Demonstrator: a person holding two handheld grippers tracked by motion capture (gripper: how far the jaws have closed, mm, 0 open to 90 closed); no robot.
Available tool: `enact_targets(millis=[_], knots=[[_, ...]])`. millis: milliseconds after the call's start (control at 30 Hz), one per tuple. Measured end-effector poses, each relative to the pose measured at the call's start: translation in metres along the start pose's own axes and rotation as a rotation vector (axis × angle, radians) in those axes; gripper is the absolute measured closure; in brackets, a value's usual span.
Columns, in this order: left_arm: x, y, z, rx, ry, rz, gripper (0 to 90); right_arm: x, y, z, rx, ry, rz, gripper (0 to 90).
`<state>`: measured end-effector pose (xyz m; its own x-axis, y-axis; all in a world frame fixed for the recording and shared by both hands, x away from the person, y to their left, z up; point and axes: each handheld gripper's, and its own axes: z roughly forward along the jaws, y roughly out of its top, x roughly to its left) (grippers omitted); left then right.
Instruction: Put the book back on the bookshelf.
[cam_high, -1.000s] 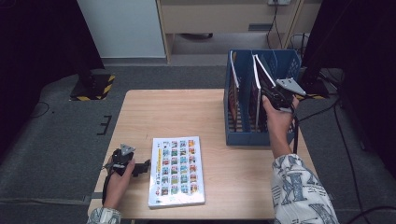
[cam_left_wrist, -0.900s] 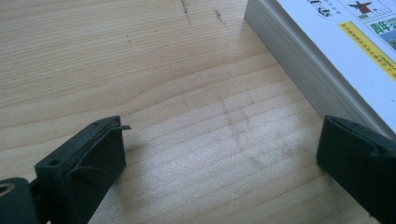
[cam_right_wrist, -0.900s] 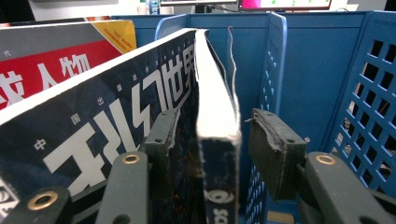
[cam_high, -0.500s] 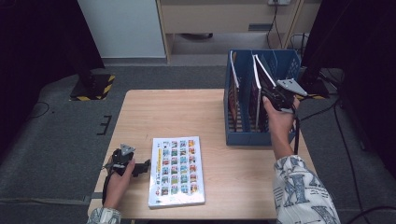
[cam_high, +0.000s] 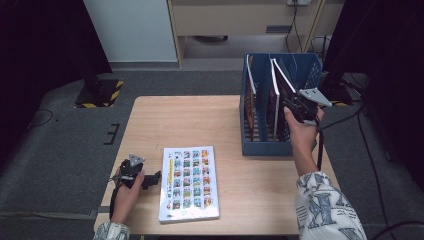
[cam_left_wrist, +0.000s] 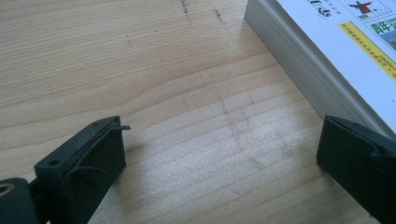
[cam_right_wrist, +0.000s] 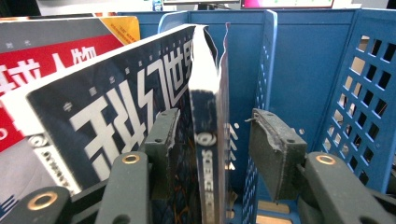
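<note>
A dark blue book stands leaning in the middle slot of a blue file rack at the table's right. My right gripper straddles its near edge. In the right gripper view the book's spine stands between the jaws of the right gripper, with a gap to the right pad, so this gripper is open. A white book with a grid of coloured pictures lies flat near the front edge. My left gripper rests open on the wood just left of it, and the left gripper has nothing between its jaws beside the book's page edge.
A red-covered book stands in the rack's left slot. The rack's right slot has a perforated wall. Bare wooden table stretches between the flat book and the rack. Dark floor surrounds the table.
</note>
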<state>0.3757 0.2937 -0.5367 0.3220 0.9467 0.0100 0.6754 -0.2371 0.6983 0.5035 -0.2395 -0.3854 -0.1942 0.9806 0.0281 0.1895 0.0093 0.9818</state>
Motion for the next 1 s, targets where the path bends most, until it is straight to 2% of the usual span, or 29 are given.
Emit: enact_targets(millis=[300,567,700,1000], knots=[[0.000,0.000,0.000,0.000,0.000,0.000,0.1,0.001,-0.006,-0.009,0.013,0.007,-0.014,55.2],[0.000,0.000,0.000,0.000,0.000,0.000,0.1,0.003,-0.010,-0.014,0.019,0.021,-0.026,63.5],[0.000,0.000,0.000,0.000,0.000,0.000,0.1,0.008,-0.009,-0.018,0.019,0.041,-0.043,67.7],[0.000,0.000,0.000,0.000,0.000,0.000,0.1,0.018,-0.010,-0.025,0.017,0.070,-0.075,69.0]])
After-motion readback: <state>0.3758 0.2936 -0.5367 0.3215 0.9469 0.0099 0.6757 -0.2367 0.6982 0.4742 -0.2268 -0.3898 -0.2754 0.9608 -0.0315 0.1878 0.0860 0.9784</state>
